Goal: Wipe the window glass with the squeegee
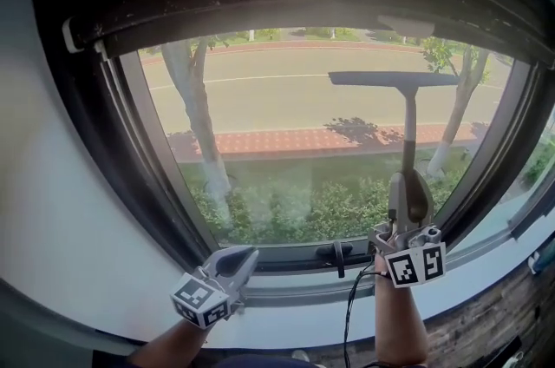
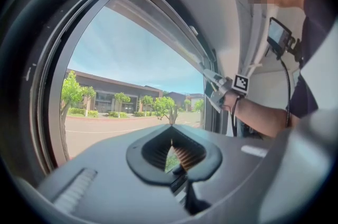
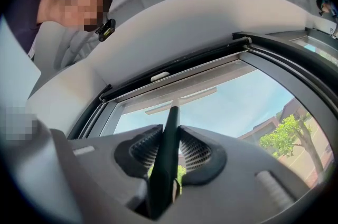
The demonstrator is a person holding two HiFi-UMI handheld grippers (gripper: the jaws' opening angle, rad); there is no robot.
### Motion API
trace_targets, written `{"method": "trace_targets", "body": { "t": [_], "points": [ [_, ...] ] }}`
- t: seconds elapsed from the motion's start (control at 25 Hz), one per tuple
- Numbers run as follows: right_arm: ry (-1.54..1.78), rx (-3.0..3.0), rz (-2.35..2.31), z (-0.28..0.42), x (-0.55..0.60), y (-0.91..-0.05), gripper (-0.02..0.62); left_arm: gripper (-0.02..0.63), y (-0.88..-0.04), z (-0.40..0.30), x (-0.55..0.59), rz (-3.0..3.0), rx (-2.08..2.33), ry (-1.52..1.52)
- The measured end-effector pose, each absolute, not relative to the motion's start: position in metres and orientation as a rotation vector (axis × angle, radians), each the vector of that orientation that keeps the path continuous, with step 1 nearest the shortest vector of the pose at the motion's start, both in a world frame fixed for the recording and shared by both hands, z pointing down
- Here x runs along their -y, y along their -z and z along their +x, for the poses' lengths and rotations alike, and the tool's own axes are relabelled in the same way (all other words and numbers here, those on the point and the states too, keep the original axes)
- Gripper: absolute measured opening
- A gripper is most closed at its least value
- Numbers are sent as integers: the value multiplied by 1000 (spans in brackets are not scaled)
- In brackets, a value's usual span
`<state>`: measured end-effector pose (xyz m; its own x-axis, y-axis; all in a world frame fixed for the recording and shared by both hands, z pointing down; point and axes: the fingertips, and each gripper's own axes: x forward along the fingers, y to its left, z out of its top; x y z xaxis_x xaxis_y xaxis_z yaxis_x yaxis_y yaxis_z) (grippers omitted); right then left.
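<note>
The right gripper (image 3: 170, 138) has its jaws clamped on the squeegee (image 1: 408, 128). The dark handle (image 3: 165, 165) stands squarely between the ribbed pads and runs straight out past the jaw tips. Gripped low like this, the shaft seems to serve as an extension, so the rubber blade (image 1: 395, 80) sits well beyond the jaws. The blade lies crosswise to them, up on the right part of the window glass (image 1: 286, 123). It looks to lie against the pane, though actual contact cannot be confirmed. From that height a downward pull toward the jaws would likely clear a strip of glass.

The left gripper (image 2: 171, 136) has its jaw tips together, with only a slit behind them and nothing in it. It holds no part of the task. It sits low by the lower frame rail (image 1: 286, 255), just below the pane and well to the left of the squeegee. It is probably kept there so the blade's path stays clear. The window latch (image 1: 336, 252) lies on that rail between the two grippers.
</note>
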<state>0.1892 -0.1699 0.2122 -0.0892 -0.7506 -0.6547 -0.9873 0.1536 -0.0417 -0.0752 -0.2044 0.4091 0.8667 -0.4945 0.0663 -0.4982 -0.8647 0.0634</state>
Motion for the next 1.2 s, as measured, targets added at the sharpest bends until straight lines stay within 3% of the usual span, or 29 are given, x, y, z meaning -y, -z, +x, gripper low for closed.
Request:
{"method": "trace_targets", "body": {
  "t": [1.2],
  "points": [
    [-252,-1943,-1785,181,142,-365,101,3,-442,-55,167,2911,694,-244]
  ]
}}
